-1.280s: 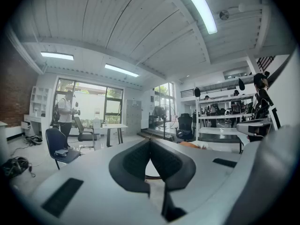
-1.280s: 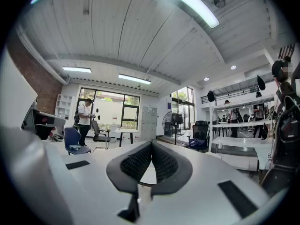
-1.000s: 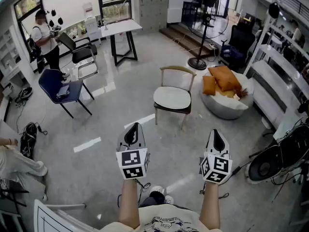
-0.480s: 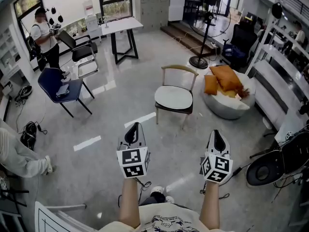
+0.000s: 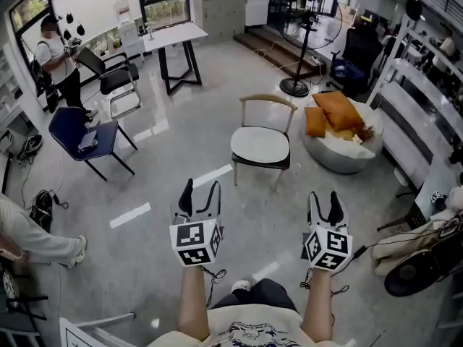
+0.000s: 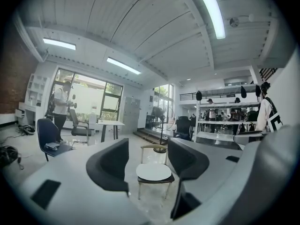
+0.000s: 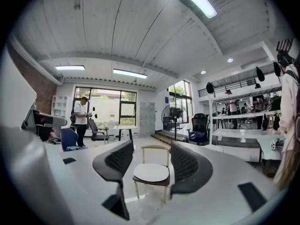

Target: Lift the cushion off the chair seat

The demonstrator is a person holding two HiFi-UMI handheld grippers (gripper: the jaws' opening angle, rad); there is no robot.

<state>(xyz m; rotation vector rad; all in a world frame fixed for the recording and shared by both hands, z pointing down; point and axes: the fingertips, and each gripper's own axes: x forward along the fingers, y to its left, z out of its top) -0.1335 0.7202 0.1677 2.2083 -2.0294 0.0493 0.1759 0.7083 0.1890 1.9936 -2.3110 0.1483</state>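
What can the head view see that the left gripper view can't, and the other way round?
Only the head view shows the orange pillows piled on a round white seat. Only the left gripper view shows the long ceiling lights overhead. Both show the wooden chair with its white cushion lying on the seat, the blue chair, and a person standing by the windows.
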